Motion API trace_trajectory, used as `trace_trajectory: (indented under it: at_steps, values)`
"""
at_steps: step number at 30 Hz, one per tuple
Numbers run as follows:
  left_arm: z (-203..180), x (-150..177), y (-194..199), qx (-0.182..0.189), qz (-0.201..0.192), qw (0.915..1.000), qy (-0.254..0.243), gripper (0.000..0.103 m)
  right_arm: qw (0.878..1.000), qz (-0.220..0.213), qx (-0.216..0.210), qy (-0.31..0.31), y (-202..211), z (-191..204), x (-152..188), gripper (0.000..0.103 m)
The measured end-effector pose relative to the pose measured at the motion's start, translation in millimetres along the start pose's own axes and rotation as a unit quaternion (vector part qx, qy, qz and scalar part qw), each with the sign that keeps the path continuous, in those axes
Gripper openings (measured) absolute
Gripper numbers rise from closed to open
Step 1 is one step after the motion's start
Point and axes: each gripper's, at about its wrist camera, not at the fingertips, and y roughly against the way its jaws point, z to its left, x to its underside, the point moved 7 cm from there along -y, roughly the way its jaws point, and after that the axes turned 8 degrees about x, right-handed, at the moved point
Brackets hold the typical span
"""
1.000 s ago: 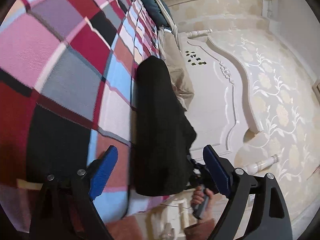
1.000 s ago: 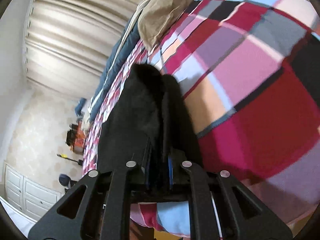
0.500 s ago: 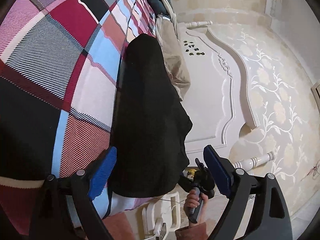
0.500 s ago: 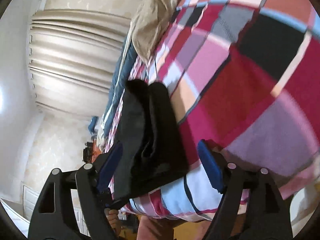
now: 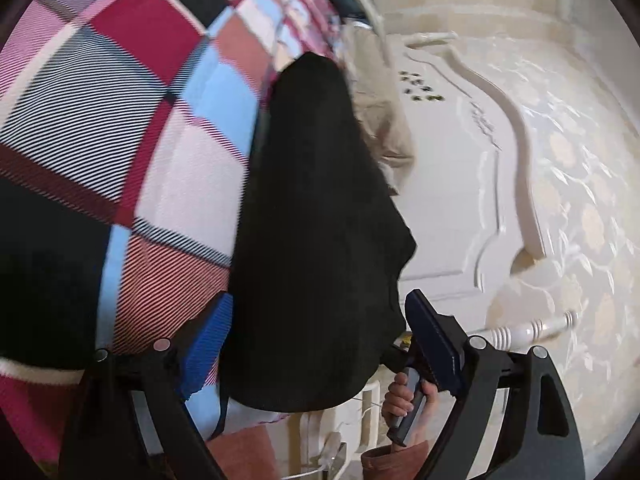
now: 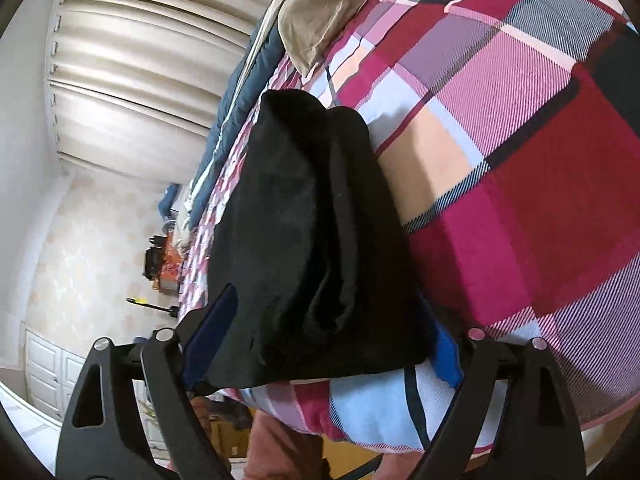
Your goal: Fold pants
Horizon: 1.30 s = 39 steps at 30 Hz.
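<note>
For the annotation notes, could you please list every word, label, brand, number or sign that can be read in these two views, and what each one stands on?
None: no readable text in either view.
Black pants: no label or tag showing.
Plaid bedspread: pattern only.
Headboard: a few small dark marks, too small to tell if they are writing.
Clutter by the far wall: too small and blurred to read.
</note>
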Motion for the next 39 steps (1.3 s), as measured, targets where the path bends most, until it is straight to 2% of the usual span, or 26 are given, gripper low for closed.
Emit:
trace_trajectory:
  at_steps: [2,4,5,8,15,20,21,22,23,24,25,28,39]
  values:
    - [-2.0,-2.3,10.8,-0.001,-0.015,0.9999,0.004,0.085,1.000,-0.003,0.001,-0.005,-0.3,-1.2,-5.8,0.085]
    - [-0.8,-5.6,20.9,-0.030,-0.026,0.9991,-0.016,0.085,1.000,0.002,0.002,-0.001,-1.9,-1.9,-6.6,0.085]
    - [1.4,-7.5,21.9,-0.048,-0.021,0.9983,-0.025,0.085,1.000,0.005,0.007,0.004,-2.8,-1.6,-4.6,0.085]
    - [9.8,-8.5,15.2,-0.059,0.000,0.9981,-0.017,0.085,0.999,0.012,0.022,0.022,-9.5,2.9,-6.0,0.085]
    - [2.4,-2.5,-18.2,-0.042,0.034,0.9982,-0.028,0.085,0.999,0.017,0.023,0.036,-16.5,5.6,-6.6,0.086]
    - [-0.7,-4.3,-28.0,-0.048,0.032,0.9973,-0.045,0.084,0.998,0.015,0.033,0.051,-21.6,8.6,-6.3,0.087]
    - [-0.2,-4.1,-28.3,-0.057,0.034,0.9965,-0.052,0.071,0.998,0.014,0.038,0.057,-23.1,9.9,-6.2,0.086]
    - [3.4,-3.5,-29.4,-0.088,0.038,0.9931,-0.068,0.063,0.997,0.014,0.048,0.065,-24.0,10.9,-5.7,0.078]
    - [4.6,-2.9,-30.1,-0.102,0.042,0.9908,-0.078,0.056,0.995,0.013,0.062,0.074,-25.1,11.1,-4.9,0.073]
    - [4.7,-2.4,-29.6,-0.106,0.041,0.9899,-0.085,0.053,0.993,0.012,0.078,0.082,-26.3,10.0,-4.2,0.065]
    - [4.7,-1.8,-28.3,-0.107,0.039,0.9897,-0.087,0.053,0.993,0.011,0.080,0.083,-26.1,9.3,-3.9,0.059]
    - [4.1,0.0,-26.1,-0.122,0.034,0.9867,-0.101,0.051,0.995,0.009,0.068,0.071,-24.8,5.0,-3.1,0.051]
    - [-3.5,-0.6,-22.3,-0.162,0.014,0.9768,-0.140,0.046,0.996,-0.010,0.066,0.065,-25.6,15.7,4.5,0.047]
